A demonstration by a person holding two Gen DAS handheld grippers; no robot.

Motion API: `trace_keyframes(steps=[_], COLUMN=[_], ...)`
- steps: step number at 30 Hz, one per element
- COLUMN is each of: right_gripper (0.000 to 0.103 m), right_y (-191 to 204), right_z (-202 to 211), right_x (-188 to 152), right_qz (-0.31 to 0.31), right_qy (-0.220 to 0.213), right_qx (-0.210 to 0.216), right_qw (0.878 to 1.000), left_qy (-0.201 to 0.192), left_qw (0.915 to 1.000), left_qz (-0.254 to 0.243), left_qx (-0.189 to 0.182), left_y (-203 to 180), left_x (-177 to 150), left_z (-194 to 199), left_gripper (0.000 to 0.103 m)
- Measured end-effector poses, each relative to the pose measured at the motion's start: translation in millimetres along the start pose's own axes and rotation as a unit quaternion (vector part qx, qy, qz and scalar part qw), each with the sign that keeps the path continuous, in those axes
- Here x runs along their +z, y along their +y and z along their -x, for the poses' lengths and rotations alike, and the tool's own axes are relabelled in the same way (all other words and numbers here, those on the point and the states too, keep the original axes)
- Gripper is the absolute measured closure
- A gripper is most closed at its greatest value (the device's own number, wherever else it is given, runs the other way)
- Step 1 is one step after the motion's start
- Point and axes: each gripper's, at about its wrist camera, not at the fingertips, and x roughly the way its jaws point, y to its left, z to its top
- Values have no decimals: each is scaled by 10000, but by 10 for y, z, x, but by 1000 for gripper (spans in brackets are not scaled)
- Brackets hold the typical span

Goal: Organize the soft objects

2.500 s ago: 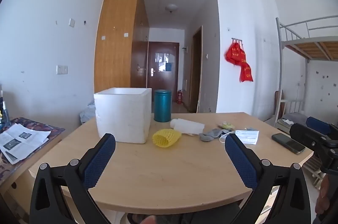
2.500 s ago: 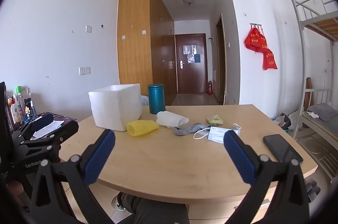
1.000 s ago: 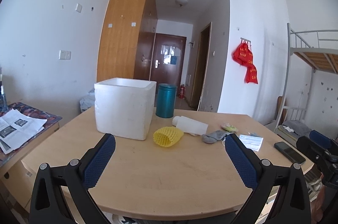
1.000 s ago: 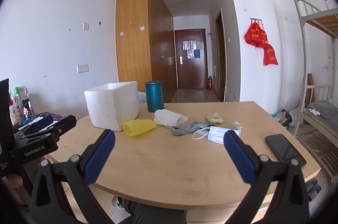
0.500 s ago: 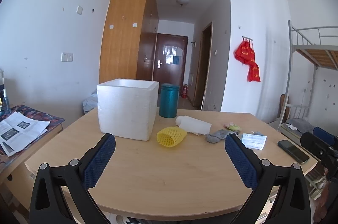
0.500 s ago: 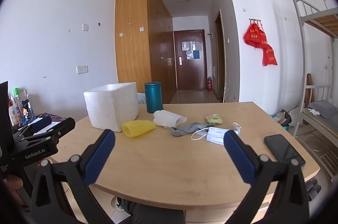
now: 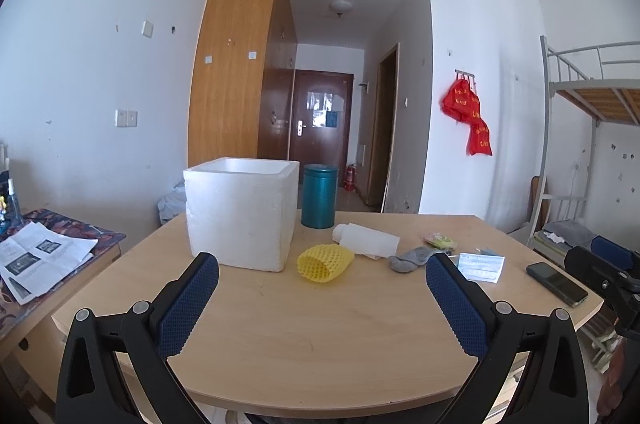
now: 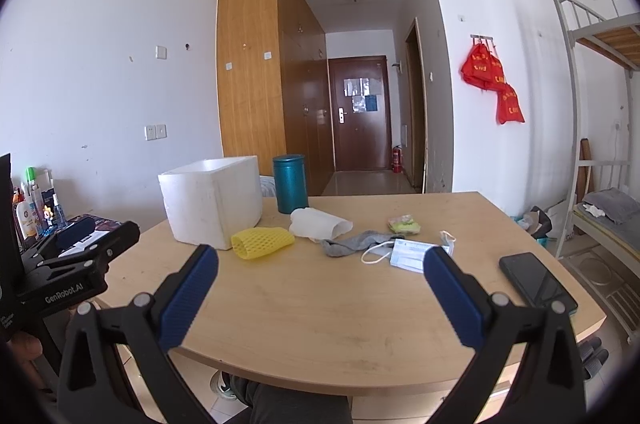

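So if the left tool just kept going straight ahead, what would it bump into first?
Probably the yellow foam net: it lies nearly centred ahead of the open left tool, with bare table before it. Depth is hard to judge here.

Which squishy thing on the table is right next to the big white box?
The yellow foam net. It lies beside the white foam box; the grey sock and face mask are farther right.

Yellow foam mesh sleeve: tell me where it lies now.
The yellow foam mesh sleeve lies on the round wooden table, left of centre in both views, between the white foam box and the white foam roll.

Bright, sharp; perhaps edge-warped fisheye.
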Motion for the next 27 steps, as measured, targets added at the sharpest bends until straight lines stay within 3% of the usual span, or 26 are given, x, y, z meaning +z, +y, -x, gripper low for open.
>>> trace_keyframes(steps=[16, 27], right_gripper=[0, 0], right_y=[-15, -98], right_z=[-8, -214], right_x=[-41, -41], right_qz=[11, -49], right_qy=[71, 272], right_qx=[-6, -50], right_qw=[10000, 9996], left_qy=[25, 304], left_qw=[10000, 9995], left_qz=[-35, -87], left_qx=[12, -68], left_y=[-45, -87], left_x=[-8, -25], left_z=[1, -242], left_gripper=[0, 0])
